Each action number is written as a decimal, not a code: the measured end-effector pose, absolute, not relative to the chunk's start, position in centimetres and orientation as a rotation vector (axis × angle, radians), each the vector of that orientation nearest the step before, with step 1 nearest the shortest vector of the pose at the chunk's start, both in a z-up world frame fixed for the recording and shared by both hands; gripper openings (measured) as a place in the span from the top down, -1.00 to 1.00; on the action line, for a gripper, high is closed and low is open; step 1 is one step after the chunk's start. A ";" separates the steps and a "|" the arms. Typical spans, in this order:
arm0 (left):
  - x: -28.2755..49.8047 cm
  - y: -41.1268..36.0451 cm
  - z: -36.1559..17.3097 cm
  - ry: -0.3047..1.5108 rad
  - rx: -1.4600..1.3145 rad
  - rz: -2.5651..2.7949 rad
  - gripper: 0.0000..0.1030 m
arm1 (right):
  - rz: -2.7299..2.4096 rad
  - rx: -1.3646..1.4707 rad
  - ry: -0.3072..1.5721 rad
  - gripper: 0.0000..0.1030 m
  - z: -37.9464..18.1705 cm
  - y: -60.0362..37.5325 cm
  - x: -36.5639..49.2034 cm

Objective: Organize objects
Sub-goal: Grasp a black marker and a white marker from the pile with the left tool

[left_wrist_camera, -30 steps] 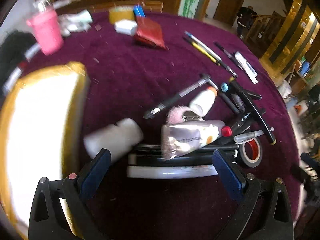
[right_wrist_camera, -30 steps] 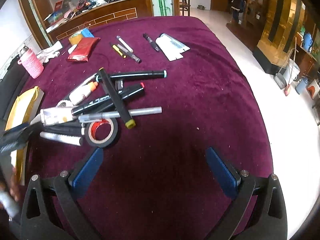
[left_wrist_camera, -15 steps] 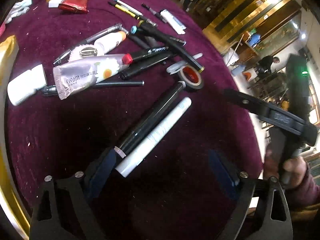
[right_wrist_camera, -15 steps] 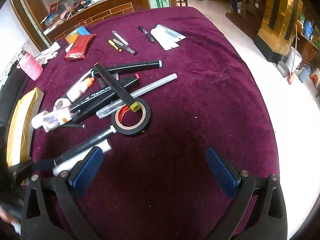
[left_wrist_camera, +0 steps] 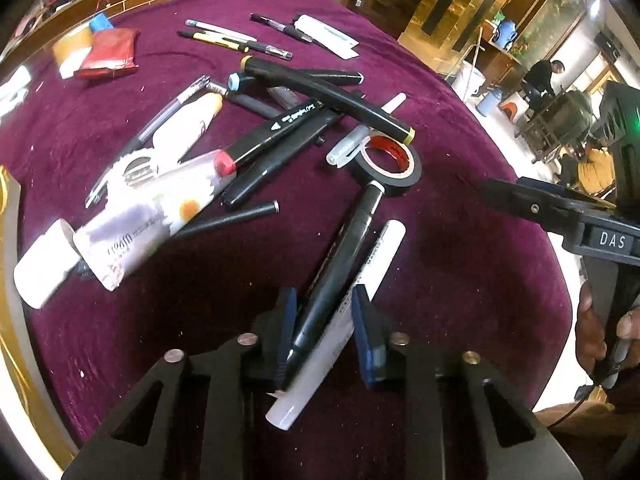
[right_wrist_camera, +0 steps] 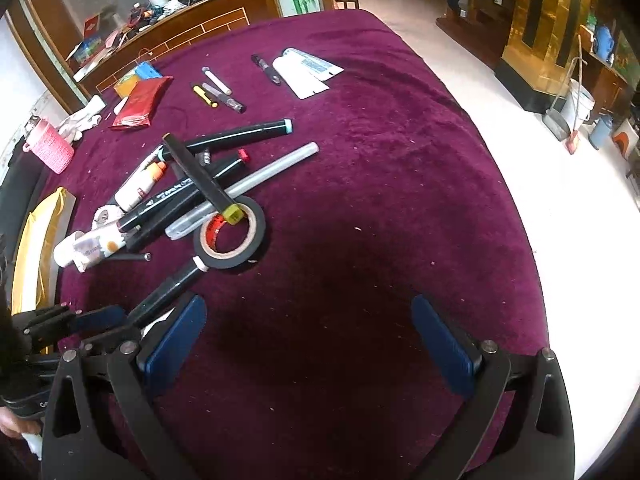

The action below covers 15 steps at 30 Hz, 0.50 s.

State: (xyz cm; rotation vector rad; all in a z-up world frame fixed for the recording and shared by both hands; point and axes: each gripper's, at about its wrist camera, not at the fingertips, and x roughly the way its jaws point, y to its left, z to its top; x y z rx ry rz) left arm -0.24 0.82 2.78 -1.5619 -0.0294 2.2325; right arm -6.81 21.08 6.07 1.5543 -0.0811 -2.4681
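My left gripper is shut on a black marker and a white marker lying side by side on the purple tablecloth. The black marker's far tip touches a roll of black tape. A pile of markers, a cream tube and a glue bottle lies beyond. My right gripper is open and empty above bare cloth; the tape roll and the black marker lie to its left, where the left gripper holds the marker.
A red pouch, several pens and white cards lie at the far side. A pink cup and a yellow-rimmed box are at the left. The table edge drops off at the right.
My left gripper has closed on the black and white markers, which it had swept away from the pile. The right gripper stayed open and hardly moved.
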 end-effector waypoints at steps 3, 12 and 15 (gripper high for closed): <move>0.1 0.9 2.4 -0.073 -1.585 2.191 0.72 | -2.477 1.572 -0.104 -1.00 5.8 21.9 -6.8; 1.7 3.8 2.4 0.039 -1.570 2.193 0.72 | -2.483 1.575 -0.133 -1.00 5.6 22.9 -7.0; 1.2 4.9 2.3 0.080 -1.570 2.216 0.69 | -2.483 1.566 -0.107 -1.00 5.6 22.6 -6.8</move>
